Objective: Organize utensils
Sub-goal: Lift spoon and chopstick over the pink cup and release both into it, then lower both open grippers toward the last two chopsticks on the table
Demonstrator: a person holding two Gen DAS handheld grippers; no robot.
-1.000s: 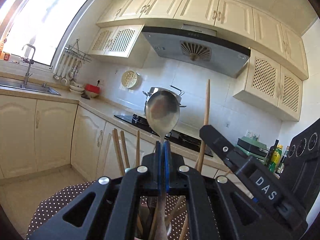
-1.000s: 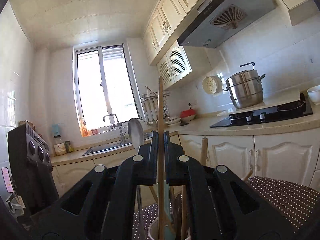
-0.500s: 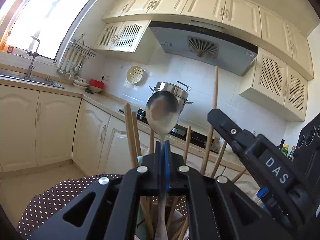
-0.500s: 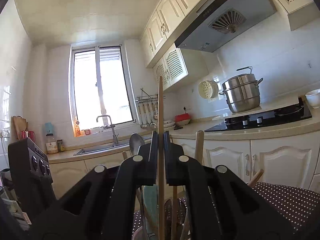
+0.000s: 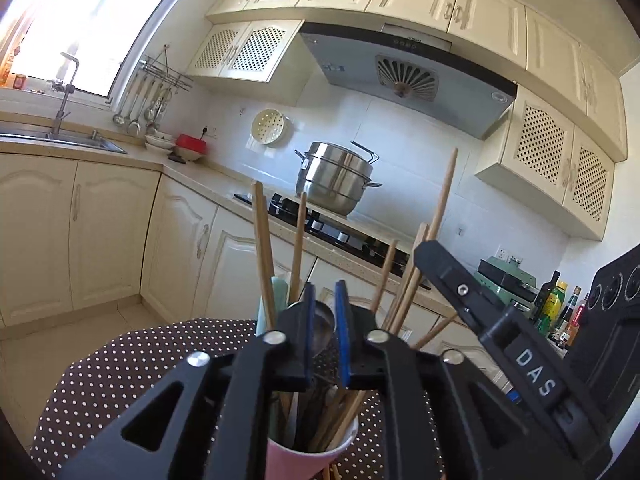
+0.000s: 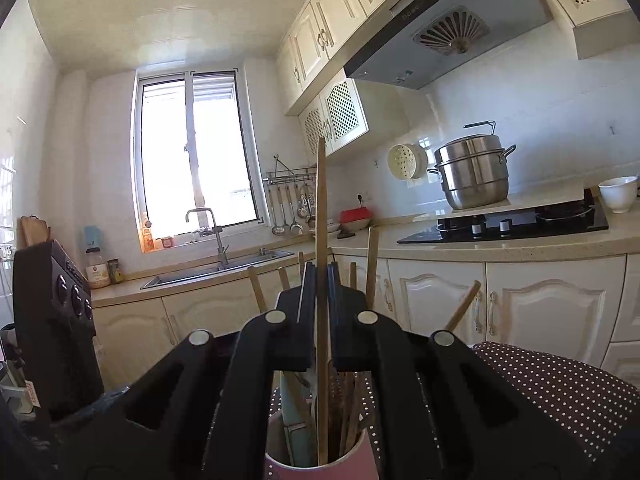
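Left gripper (image 5: 323, 334) fingers are parted, the metal spoon (image 5: 320, 332) loose between them in the pink cup (image 5: 304, 458). Right gripper (image 6: 320, 308) pinches a wooden chopstick (image 6: 321, 216) reaching into it. Pulling away carelessly could tip the crowded cup on the dotted worktop (image 5: 120, 364).

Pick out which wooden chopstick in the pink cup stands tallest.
The chopstick rising between the right gripper fingers, lower end in the pink cup; its tip tops every other stick, which stop near the fingertips.
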